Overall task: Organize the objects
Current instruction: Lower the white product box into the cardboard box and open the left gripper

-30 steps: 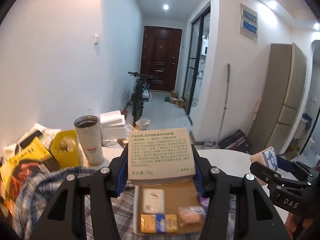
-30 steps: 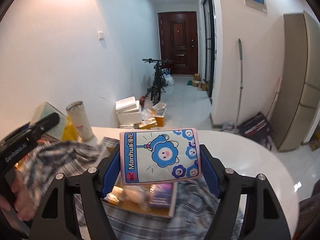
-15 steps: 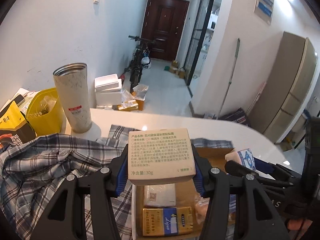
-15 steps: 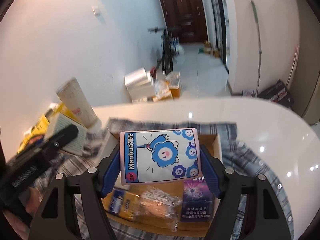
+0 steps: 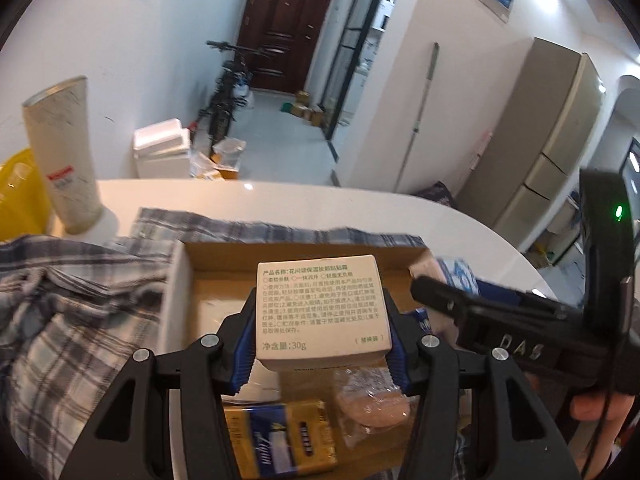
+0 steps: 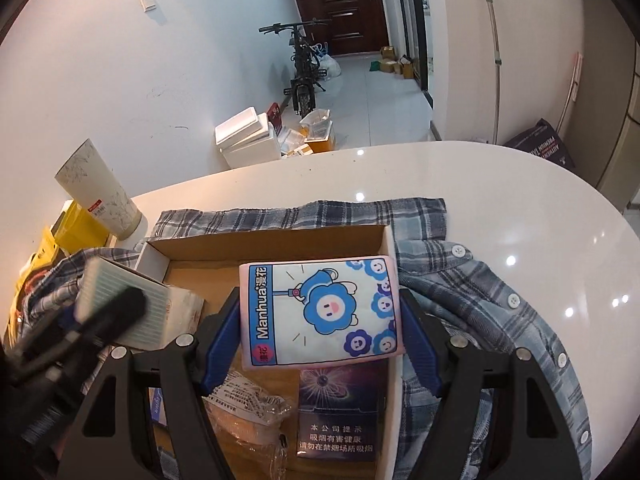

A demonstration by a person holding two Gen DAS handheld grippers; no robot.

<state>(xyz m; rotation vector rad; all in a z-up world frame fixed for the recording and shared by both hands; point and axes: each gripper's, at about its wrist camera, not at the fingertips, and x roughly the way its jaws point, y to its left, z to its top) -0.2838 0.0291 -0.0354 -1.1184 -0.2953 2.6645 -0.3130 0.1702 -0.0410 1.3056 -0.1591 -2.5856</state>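
Above a white oval desk (image 5: pixel 280 204), in the left wrist view, the left gripper (image 5: pixel 320 336) has its jaws clenched on a cream carton (image 5: pixel 322 312) printed with green Chinese text, held over an open cardboard box (image 5: pixel 240 252). The box sits on a blue plaid shirt (image 5: pixel 72 320) spread across the desk. Inside it lie a yellow-and-blue packet (image 5: pixel 280 436) and a clear-wrapped bun (image 5: pixel 372 408). A speckled tumbler (image 5: pixel 60 152) stands upright at the desk's left edge, beside a yellow container (image 5: pixel 16 196). The right gripper (image 5: pixel 452 292) reaches in from the right, and a person's fingers (image 5: pixel 592 412) show under its handle. Beyond the desk a tiled hallway runs to a dark wooden door (image 5: pixel 288 24), with a bicycle (image 5: pixel 228 92) and white foam boxes (image 5: pixel 162 152) along the left wall.

Over the same box in the right wrist view, the right gripper (image 6: pixel 320 328) has its jaws grasping a tissue pack (image 6: pixel 320 312) with blue cartoon flowers and the word "Manhua". Below it in the cardboard box (image 6: pixel 260 240) lie a dark purple cigarette pack (image 6: pixel 338 412) and the wrapped bun (image 6: pixel 248 412). The left gripper (image 6: pixel 112 312), blurred, holds the cream carton (image 6: pixel 120 304) at the box's left side. The plaid shirt (image 6: pixel 480 300), buttons showing, covers the desk (image 6: pixel 520 192) to the right of the box. The tumbler (image 6: pixel 98 192) leans in the fisheye at upper left; the bicycle (image 6: pixel 302 68) and door (image 6: pixel 336 4) fill the hallway behind.
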